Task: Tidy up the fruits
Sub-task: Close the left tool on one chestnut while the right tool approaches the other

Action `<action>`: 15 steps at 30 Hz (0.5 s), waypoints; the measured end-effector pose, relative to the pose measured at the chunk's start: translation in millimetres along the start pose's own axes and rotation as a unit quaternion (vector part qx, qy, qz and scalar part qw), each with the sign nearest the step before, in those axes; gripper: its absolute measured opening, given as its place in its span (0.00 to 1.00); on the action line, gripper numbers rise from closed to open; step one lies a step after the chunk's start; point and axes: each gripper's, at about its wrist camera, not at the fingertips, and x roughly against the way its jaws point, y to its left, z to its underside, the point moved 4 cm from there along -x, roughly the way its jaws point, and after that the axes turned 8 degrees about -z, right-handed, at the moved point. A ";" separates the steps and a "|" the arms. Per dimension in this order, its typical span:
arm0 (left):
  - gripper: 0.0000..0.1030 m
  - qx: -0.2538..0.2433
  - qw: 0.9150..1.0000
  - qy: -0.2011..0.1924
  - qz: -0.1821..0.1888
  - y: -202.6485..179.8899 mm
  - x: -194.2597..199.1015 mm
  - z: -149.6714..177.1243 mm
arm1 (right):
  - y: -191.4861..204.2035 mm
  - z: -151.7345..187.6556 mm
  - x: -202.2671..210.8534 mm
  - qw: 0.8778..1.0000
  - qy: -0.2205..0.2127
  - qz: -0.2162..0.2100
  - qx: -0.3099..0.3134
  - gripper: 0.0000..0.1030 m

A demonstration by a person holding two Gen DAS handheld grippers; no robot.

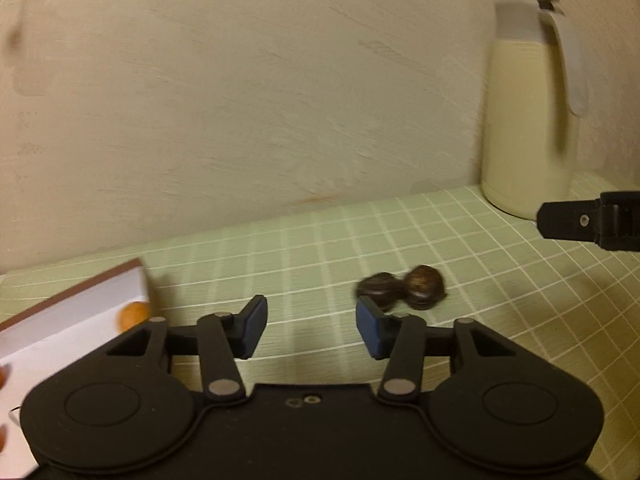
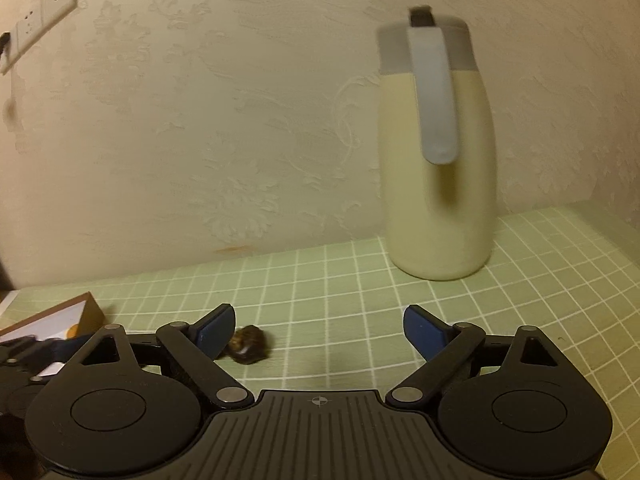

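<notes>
Left wrist view: two dark wrinkled round fruits (image 1: 402, 290) touching, on green grid cloth (image 1: 320, 232), just beyond left gripper (image 1: 311, 326); jaws apart, grasping nothing. One white box (image 1: 72, 320), brown rim, one orange fruit (image 1: 134, 315) inside. One cream jug (image 1: 528, 120), grey lid

Right wrist view: right gripper (image 2: 318, 330) released, empty; one dark fruit (image 2: 249, 345) visible beside left pad (image 2: 216, 330), second not seen here. Same jug (image 2: 438, 180) upright

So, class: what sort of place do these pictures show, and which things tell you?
Probably a home, at a table against a wall: a checked green tablecloth, a cream thermos jug, embossed wallpaper with a wall socket.
</notes>
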 end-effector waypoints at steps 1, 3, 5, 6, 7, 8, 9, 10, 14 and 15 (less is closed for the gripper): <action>0.39 -0.005 1.000 0.001 0.001 -6.0 -3.3 0.3 | -3.0 0.4 -1.0 1.000 0.002 0.000 -0.004 0.88; 0.39 -0.011 1.000 0.007 0.009 -14.7 -10.1 1.4 | -7.5 -0.1 -4.0 1.000 0.005 -0.001 -0.015 0.88; 0.38 -0.014 1.000 0.011 0.015 -20.9 -16.7 2.1 | -8.9 -1.8 -5.6 1.000 0.006 -0.005 -0.019 0.88; 0.37 -0.014 1.000 0.013 0.017 -23.0 -19.5 1.7 | -9.2 -2.3 -6.3 1.000 0.006 -0.005 -0.019 0.88; 0.37 -0.013 1.000 0.013 0.019 -24.6 -22.0 1.1 | -9.5 -2.6 -6.7 1.000 0.006 -0.006 -0.019 0.88; 0.37 -0.014 1.000 0.013 0.020 -25.9 -24.3 0.9 | -10.4 -2.6 -7.5 1.000 0.007 -0.007 -0.020 0.88; 0.37 -0.014 1.000 0.014 0.021 -27.3 -27.0 0.5 | -11.7 -2.8 -8.5 1.000 0.007 -0.008 -0.021 0.88; 0.37 -0.013 1.000 0.016 0.022 -28.0 -29.3 0.2 | -12.7 -2.8 -9.2 1.000 0.009 -0.008 -0.022 0.88; 0.36 -0.011 0.999 0.024 0.026 -29.1 -38.0 -0.5 | -15.6 -2.8 -9.2 1.000 0.009 -0.008 -0.024 0.88; 0.36 -0.010 0.999 0.024 0.028 -29.8 -39.4 -0.8 | -16.5 -2.5 -9.6 1.000 0.009 -0.009 -0.027 0.88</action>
